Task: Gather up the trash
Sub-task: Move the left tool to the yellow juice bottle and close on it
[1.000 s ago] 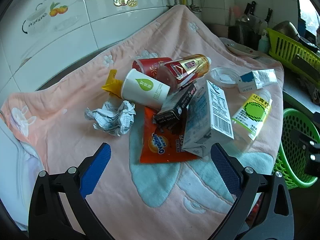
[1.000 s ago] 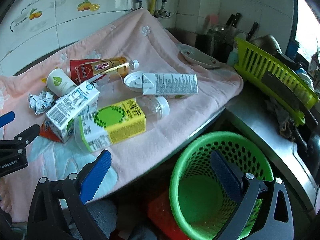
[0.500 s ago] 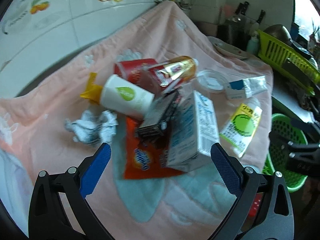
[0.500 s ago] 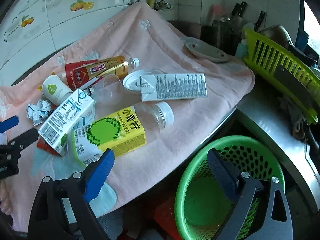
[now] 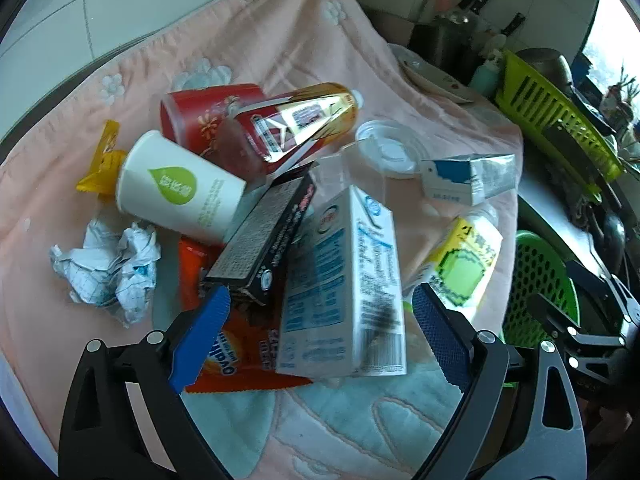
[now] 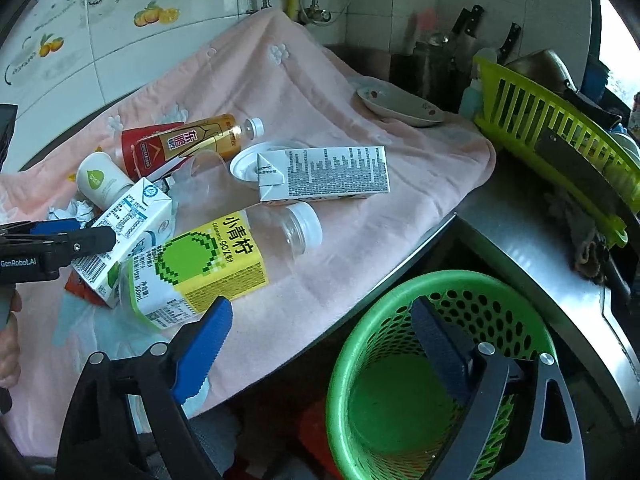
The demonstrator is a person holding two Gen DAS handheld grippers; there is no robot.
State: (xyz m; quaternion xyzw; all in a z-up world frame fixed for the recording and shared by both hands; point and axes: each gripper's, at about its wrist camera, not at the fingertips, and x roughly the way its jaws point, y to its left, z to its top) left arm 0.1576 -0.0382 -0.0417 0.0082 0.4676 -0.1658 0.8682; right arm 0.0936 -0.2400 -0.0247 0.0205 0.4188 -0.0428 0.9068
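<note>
Trash lies piled on a pink towel (image 5: 280, 40). A blue-and-white milk carton (image 5: 344, 280) stands between the fingers of my left gripper (image 5: 320, 292); its jaws are closing, and the pads are still clear of the carton. Around it lie a black box (image 5: 264, 240), an orange wrapper (image 5: 240, 356), a white paper cup (image 5: 180, 192), crumpled paper (image 5: 108, 268), a red cup (image 5: 196, 112) and a gold-red bottle (image 5: 296, 120). My right gripper (image 6: 320, 306) is open and holds nothing, between the lime-label bottle (image 6: 200, 264) and the green basket (image 6: 440, 276).
A flat printed carton (image 6: 328, 174) rests on a white lid (image 6: 244, 164). Beyond the towel are a plate (image 6: 400, 104), knives, a yellow-green dish rack (image 6: 552, 120) and a steel counter (image 6: 520, 240). The left gripper (image 6: 60, 236) shows at the left edge.
My left gripper has moved in over the pile, so the milk carton now sits between its fingers, which have narrowed slightly. The right gripper's fingers have come closer together.
</note>
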